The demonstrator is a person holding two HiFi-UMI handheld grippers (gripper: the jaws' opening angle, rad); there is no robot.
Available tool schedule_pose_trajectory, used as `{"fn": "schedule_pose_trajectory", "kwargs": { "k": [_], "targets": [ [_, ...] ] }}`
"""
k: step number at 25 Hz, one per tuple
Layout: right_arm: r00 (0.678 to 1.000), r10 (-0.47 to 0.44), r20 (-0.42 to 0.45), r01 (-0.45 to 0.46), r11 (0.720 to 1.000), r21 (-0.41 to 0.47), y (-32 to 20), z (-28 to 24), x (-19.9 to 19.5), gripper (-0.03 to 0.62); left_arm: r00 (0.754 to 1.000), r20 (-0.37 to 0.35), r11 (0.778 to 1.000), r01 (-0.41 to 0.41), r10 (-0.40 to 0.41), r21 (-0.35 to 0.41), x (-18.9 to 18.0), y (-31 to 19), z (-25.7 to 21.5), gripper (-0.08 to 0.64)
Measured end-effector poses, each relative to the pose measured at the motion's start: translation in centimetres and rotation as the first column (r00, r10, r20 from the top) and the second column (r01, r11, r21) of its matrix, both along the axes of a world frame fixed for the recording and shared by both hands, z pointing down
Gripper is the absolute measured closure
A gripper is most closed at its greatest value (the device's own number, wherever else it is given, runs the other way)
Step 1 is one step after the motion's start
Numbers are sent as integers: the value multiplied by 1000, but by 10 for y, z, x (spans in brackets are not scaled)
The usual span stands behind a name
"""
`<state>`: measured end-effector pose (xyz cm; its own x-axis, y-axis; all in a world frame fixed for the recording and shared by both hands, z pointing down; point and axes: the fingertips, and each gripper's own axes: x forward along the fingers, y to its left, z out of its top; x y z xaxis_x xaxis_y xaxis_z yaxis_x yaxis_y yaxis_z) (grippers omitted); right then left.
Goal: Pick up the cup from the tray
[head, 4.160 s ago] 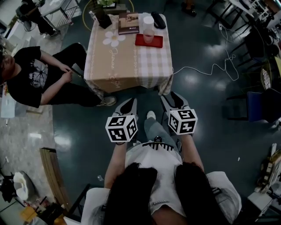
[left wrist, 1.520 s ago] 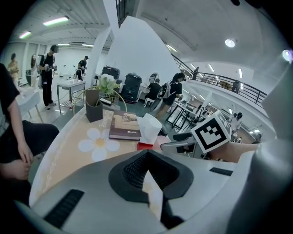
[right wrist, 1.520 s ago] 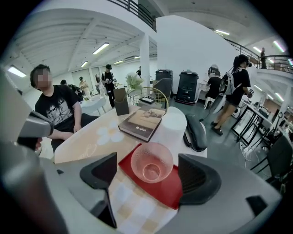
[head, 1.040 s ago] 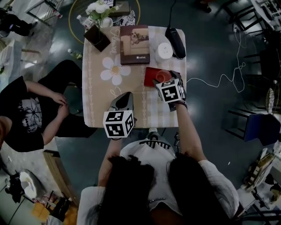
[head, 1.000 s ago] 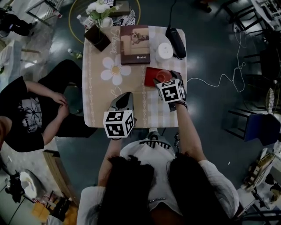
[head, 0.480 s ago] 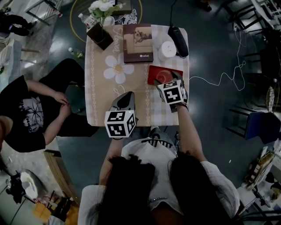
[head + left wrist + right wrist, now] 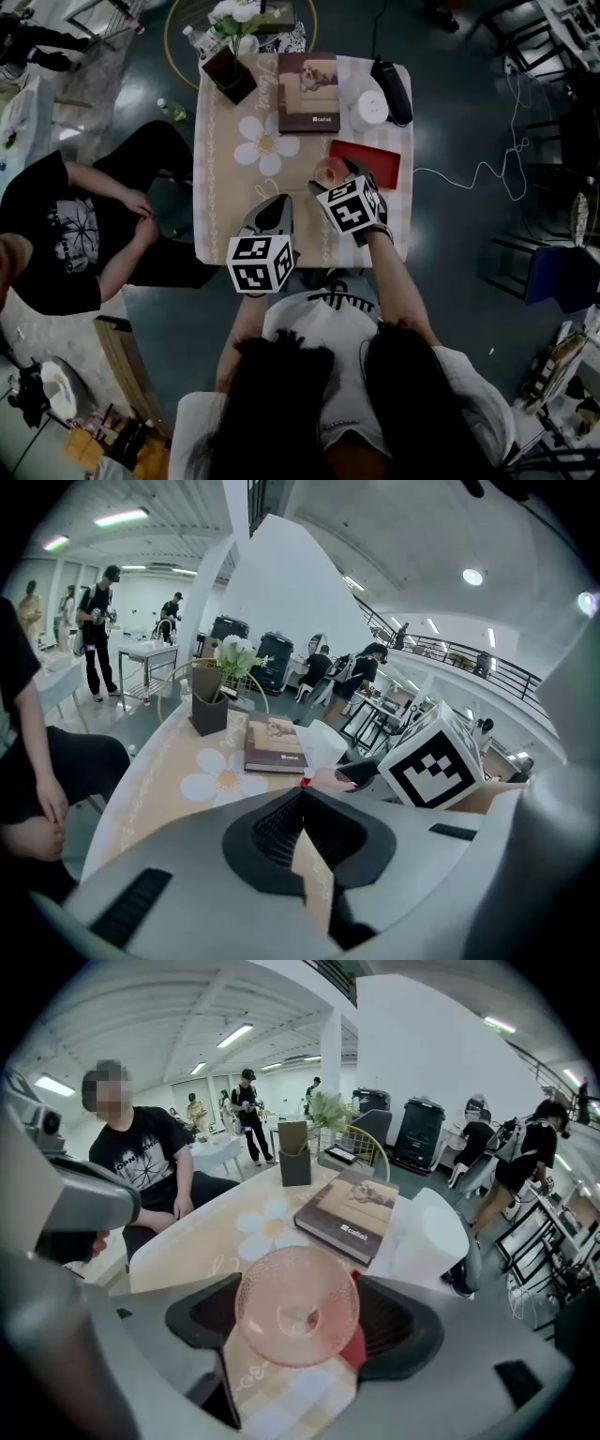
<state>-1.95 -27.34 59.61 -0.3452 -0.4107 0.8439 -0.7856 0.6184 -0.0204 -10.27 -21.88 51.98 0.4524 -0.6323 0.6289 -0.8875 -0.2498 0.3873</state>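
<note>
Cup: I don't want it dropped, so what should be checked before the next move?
1. Grip: the right gripper is shut on the cup, one jaw on each side: ok.
2. Cup clear of the tray: cannot tell; it shows at the tray's left edge.
3. Cup upright: cannot tell.
4. Other hand: the left gripper is shut, empty and apart from the cup: ok.
5. Nearby things: the book lies apart from the cup: ok.
</note>
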Motion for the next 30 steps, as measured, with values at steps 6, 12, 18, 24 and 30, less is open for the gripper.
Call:
{"fn": "schedule_pose_trajectory", "kwargs": {
  "k": [6, 12, 18, 24, 30],
  "targets": [
    [996, -92, 7, 92, 996, -9, 10, 3, -38, 201, 998, 15, 998, 66, -66, 4, -23, 5, -1, 554],
    [986, -164, 9, 164, 986, -37, 22, 16, -65, 201, 991, 28, 992, 129, -129, 5, -45, 13, 0, 554],
    [981, -195, -3, 194, 979, -65, 30, 32, -73, 201, 985, 45, 986, 165, -165, 1, -59, 18, 5, 554],
    [979, -204, -5, 204, 977, -55, 31, 35, -75, 201, 985, 39, 985, 170, -170, 5, -60, 20, 4, 554],
    [972, -236, -19, 235, 971, -41, 35, 34, -76, 199, 987, 32, 988, 155, -155, 0, -60, 26, 7, 554]
  ]
}}
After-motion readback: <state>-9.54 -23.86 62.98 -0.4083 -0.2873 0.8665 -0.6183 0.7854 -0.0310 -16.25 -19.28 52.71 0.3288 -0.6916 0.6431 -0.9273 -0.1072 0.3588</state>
